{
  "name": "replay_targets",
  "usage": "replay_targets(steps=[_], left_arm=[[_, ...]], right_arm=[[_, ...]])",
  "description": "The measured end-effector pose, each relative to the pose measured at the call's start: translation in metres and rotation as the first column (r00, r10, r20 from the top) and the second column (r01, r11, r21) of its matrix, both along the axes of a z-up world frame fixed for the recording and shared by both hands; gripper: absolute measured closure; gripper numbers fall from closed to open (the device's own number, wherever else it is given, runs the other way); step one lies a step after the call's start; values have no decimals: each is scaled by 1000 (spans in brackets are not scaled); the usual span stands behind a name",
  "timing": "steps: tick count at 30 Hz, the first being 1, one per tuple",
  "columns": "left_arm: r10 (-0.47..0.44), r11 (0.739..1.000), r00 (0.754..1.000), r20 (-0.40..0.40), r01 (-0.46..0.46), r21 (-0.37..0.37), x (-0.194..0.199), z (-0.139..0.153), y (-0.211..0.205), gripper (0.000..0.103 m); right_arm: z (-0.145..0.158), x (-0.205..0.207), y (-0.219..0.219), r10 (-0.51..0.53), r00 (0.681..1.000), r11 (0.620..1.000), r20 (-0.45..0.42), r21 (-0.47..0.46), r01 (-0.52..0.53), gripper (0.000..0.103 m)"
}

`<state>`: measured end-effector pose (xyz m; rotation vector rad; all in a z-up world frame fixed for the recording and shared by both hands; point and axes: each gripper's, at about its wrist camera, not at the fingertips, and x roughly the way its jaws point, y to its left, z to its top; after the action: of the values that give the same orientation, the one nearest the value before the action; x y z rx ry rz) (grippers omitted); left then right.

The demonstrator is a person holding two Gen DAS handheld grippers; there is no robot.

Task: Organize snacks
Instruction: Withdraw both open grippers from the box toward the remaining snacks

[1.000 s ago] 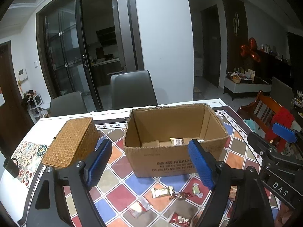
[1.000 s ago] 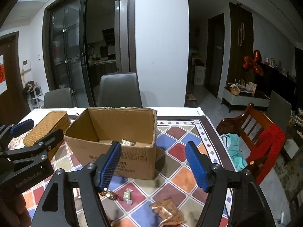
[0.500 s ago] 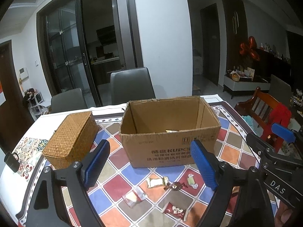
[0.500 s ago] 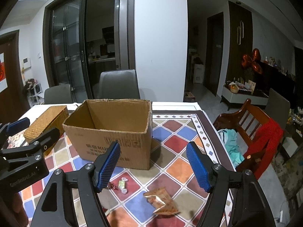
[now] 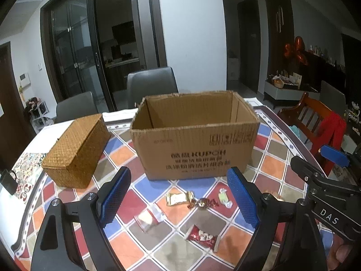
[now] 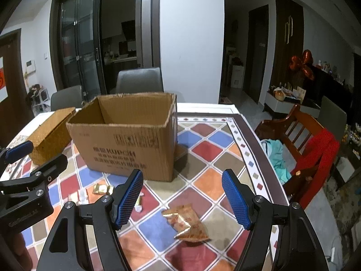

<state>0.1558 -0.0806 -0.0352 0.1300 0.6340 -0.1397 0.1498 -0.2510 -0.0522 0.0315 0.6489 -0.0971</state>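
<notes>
An open cardboard box (image 5: 196,140) (image 6: 126,140) stands mid-table. In front of it lie loose snacks: a gold packet (image 5: 177,198), a brown twisted candy (image 5: 202,203), a pale green candy (image 5: 224,197), a clear packet (image 5: 147,219) and a red packet (image 5: 203,237). My left gripper (image 5: 179,199) hangs open above them, nothing between its blue pads. My right gripper (image 6: 182,199) is open too, over an orange-gold snack bag (image 6: 185,222). Each gripper shows at the edge of the other's view.
A woven wicker box (image 5: 75,151) with its lid on sits left of the carton. The table (image 6: 209,151) has a chequered cloth and a dark border. Grey chairs (image 5: 151,85) stand behind; a wooden chair (image 6: 311,144) with red cloth stands at the right.
Both grippers have sunk toward the table. The box's inside has dropped out of sight and the loose snacks now sit higher in both views. The left jaws stand slightly wider.
</notes>
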Motion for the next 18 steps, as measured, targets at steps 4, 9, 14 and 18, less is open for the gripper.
replay_targets(steps=[4,9,14,18], left_arm=[[-1,1000,1000,-30,0,-3,-2,-14,1,13],[0,1000,998,-67,0,4,-3,-30,0,13],[2,1000,995,-96,-1,12,-5,-46,-1,13],[2,1000,992,-124,-1,11,-5,-58,-1,13]], right_arm=[[-11,0,1,5,1000,1000,-22,2,-5,30],[-28,0,0,10,998,1000,-59,1,-10,30],[-43,1,-2,12,996,1000,-89,2,-12,30],[-55,3,-3,16,994,1000,-111,1,-16,30]])
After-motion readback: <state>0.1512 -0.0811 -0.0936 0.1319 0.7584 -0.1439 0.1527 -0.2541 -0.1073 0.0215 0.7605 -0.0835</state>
